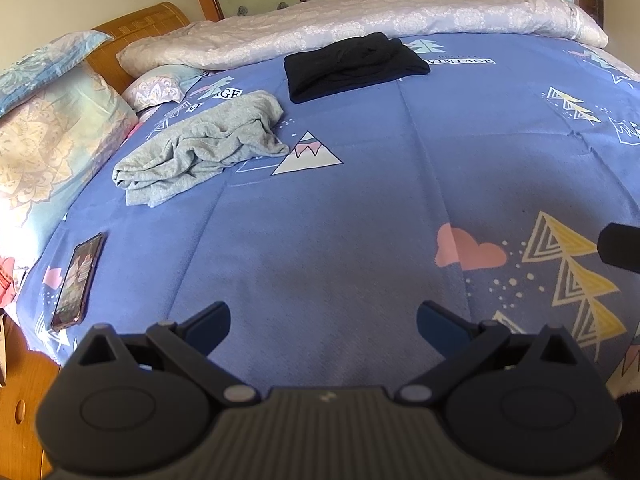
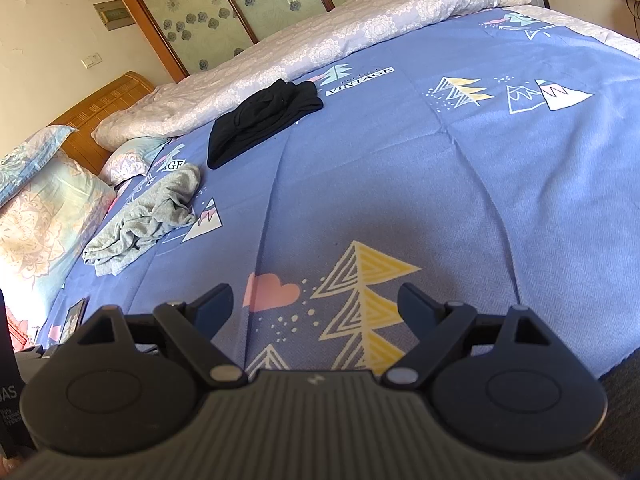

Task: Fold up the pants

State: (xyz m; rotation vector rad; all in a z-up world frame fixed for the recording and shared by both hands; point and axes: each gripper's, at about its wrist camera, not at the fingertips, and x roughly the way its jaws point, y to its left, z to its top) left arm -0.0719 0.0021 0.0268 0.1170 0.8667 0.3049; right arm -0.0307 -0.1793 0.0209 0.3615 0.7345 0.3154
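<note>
Pants: we are seeing gray pair [image 1: 200, 148] rumpled at bed's [image 1: 360, 208] left side near pillows [image 1: 52, 136], black pair [image 1: 352, 66] lying folded beyond. Left gripper [image 1: 323, 320] and right gripper [image 2: 316, 306] both hovering, jaws spread, holding nothing. We are judging next: reaching gray pair, pinching waistband corners, spreading flat. Left view showing whole phone [image 1: 78, 280]; right view showing only its corner.

Matt blue printed cloth sheet [image 1: 360, 152], soft grey jersey pants [image 1: 200, 148] rumpled upper left, black knit pants [image 1: 352, 66], glossy phone [image 1: 78, 280] at left edge, varnished wood headboard [image 1: 136, 28].
</note>
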